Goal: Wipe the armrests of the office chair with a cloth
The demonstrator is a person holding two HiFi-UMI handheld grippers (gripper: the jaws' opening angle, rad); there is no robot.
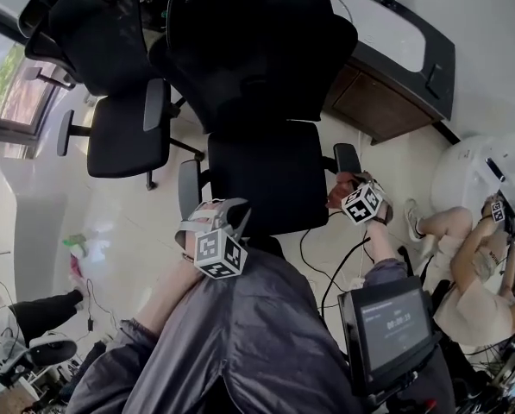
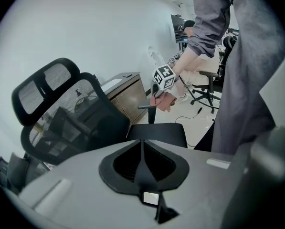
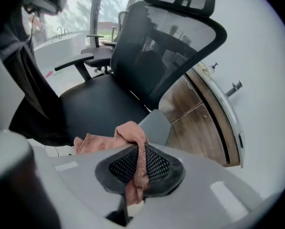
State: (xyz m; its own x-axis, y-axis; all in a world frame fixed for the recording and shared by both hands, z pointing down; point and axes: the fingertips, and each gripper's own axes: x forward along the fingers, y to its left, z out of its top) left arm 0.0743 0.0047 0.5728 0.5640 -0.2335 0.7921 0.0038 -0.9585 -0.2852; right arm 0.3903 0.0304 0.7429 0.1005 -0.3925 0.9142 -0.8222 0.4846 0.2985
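Plainly, 2 office chairs (image 1: 266,171), 1 cloth (image 3: 99,142): right gripper (image 3: 136,168) pinches it, left gripper's (image 2: 142,163) jaws are pressed together; overhead the cloth is mostly hidden.

Floor (image 1: 136,231) is pale, glossy tile w/ daylight glare over the left of the head view. A window (image 1: 7,93) runs down the far left edge, greenery outside (the same bright glazing shows upper left in the right gripper view). A second office chair (image 1: 119,132), black w/ grey armrests, stands upper left nr the window. Upper right: a desk (image 1: 395,24) w/ white top and dark rim, and a wood-fronted cabinet (image 1: 373,102) under it. The plain white wall (image 2: 99,27) fills the upper left of the left gripper view. Black cables (image 1: 313,261) trail over the floor, lower centre-right. Light is soft and even.
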